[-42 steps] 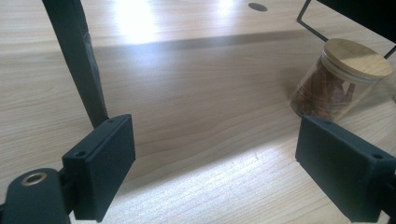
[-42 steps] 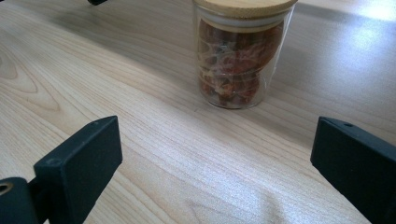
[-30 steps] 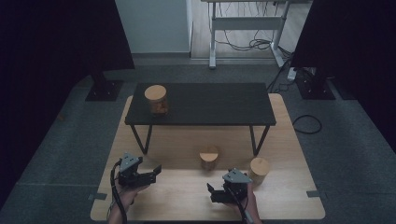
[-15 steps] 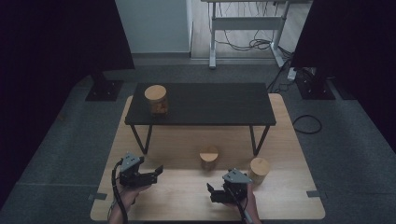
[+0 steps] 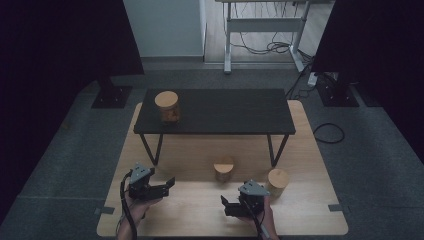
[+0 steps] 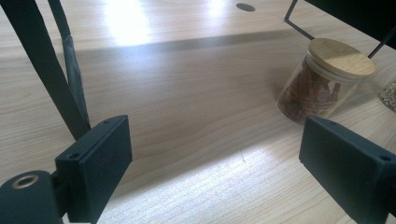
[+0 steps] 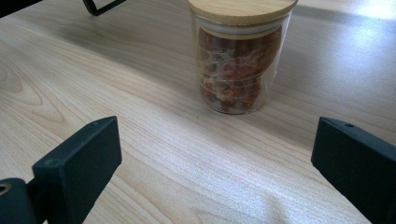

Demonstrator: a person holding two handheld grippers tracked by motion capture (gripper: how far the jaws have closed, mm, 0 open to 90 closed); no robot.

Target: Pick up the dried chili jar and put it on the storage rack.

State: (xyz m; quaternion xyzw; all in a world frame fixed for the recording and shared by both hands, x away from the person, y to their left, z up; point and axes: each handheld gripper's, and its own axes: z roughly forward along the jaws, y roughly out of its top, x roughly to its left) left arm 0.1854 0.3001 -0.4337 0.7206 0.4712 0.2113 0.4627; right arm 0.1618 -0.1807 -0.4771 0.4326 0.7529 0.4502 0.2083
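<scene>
Wooden worktop (image 5: 300, 150) is carrying two jars with wooden lids near its front: a middle jar (image 5: 224, 169) and a right jar (image 5: 278, 180). Both tongs are standing released: the left tongs (image 5: 170, 182) are hovering at the front left, the right tongs (image 5: 225, 205) just before the right jar. Another jar (image 5: 167, 106) is sitting on the black low table (image 5: 225, 112).

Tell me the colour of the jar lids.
Light tan wood, clearest on the jar lid in the left gripper view.

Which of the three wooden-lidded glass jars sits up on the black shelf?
The wooden-lidded glass jar at the left end of the black shelf; the other two jars stand lower, on the wooden table.
</scene>
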